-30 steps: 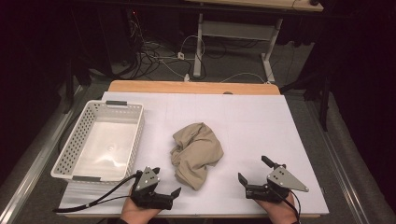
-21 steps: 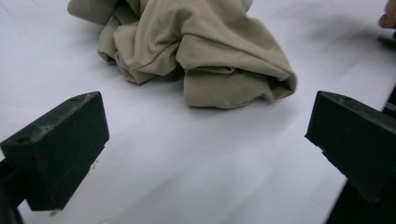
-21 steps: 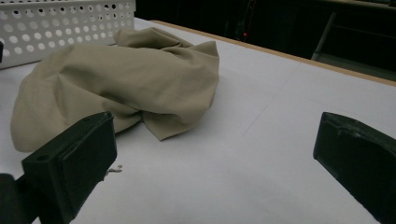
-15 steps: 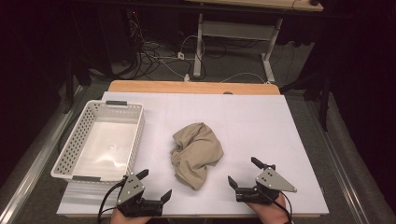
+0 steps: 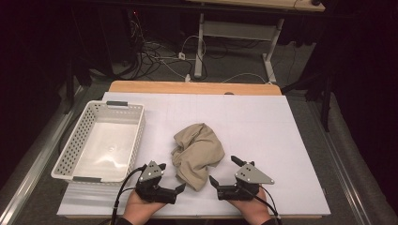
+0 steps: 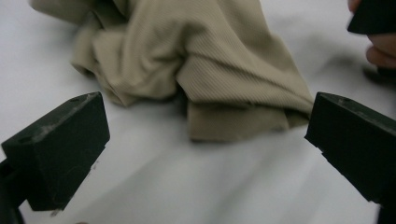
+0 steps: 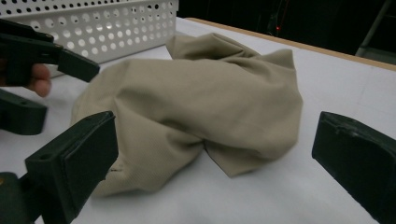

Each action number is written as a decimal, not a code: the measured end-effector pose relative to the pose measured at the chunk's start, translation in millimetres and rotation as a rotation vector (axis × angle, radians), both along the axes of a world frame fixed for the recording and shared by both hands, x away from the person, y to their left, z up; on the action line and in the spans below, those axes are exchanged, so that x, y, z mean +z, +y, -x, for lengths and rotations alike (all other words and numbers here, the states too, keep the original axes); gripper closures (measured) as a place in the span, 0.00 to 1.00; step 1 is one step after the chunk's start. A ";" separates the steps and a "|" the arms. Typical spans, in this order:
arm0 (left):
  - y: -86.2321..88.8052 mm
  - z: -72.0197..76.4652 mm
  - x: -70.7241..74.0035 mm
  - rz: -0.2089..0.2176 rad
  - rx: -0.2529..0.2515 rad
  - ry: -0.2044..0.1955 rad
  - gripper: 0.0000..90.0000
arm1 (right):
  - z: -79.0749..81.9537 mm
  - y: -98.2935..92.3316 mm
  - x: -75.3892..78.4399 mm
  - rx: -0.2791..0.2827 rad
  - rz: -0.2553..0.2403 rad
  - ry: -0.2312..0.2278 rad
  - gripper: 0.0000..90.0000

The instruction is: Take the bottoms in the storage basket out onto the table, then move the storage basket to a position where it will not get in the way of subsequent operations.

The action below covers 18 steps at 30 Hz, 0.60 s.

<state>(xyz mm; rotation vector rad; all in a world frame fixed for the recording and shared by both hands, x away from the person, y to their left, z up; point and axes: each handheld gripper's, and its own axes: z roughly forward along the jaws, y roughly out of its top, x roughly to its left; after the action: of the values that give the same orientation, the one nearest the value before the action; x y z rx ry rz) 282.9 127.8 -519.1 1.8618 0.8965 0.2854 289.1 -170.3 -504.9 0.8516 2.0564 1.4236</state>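
Cloth (image 5: 196,153), beige and crumpled, lies mid-counter (image 5: 263,122), at 3 o'clock of the white basket (image 5: 101,140). We judge it light, soft and limp; take its near folded edge. Left claw (image 5: 170,178) and right claw (image 5: 222,170) flank it, jaws apart, holding nothing.

My jaws are matt black, a little scuffed and dusty. The cloth (image 5: 197,153) before me is beige fabric, finely ribbed, soft and dull. The basket (image 5: 69,159) looks like white perforated plastic; the table (image 5: 281,136) has a smooth, pale, matt top with a wooden far edge
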 end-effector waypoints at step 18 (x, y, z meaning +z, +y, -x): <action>-22.8 -7.1 -1.5 0.020 -0.122 0.017 0.85 | -6.3 15.1 10.5 0.045 -0.007 0.055 0.43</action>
<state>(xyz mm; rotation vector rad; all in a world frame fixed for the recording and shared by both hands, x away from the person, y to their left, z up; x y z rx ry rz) 290.0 105.0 -520.5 1.8941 0.7910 0.1852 295.4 -155.2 -494.4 0.8617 2.1251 1.4468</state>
